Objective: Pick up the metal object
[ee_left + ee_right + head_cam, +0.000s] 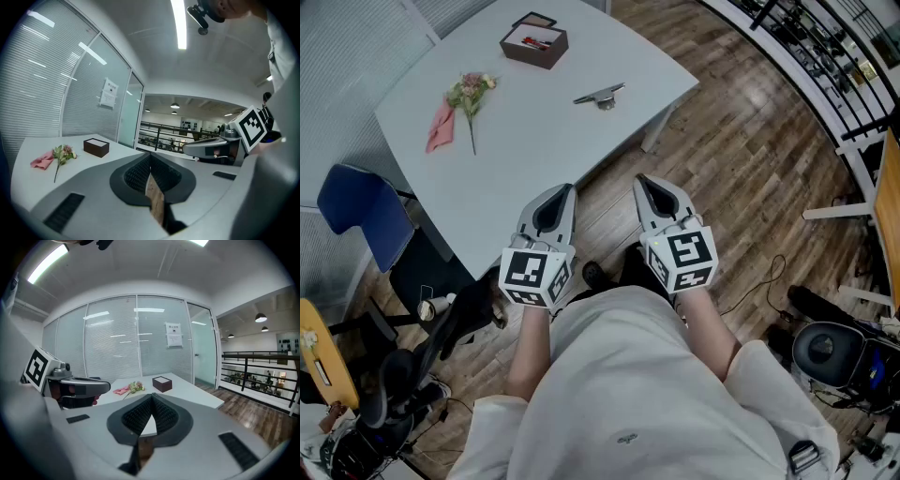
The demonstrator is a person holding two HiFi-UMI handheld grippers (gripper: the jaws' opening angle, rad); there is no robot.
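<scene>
The metal object (601, 95), a slim silvery piece, lies on the white table (525, 141) toward its right side, far from both grippers. My left gripper (561, 190) is held at the table's near edge, its jaws shut with nothing between them. My right gripper (643, 181) hovers over the wooden floor just off the table's edge, also shut and holding nothing. In the left gripper view the left gripper (150, 157) shows closed jaws, and the right gripper (151, 398) looks the same in its own view. The metal object is hidden in both gripper views.
A dark brown box (534, 43) stands at the table's far side. A small flower bunch (469, 94) and a pink cloth (441, 127) lie at the left. A blue chair (361, 216) and a black office chair (431, 337) stand left of me. A railing (825, 47) runs along the right.
</scene>
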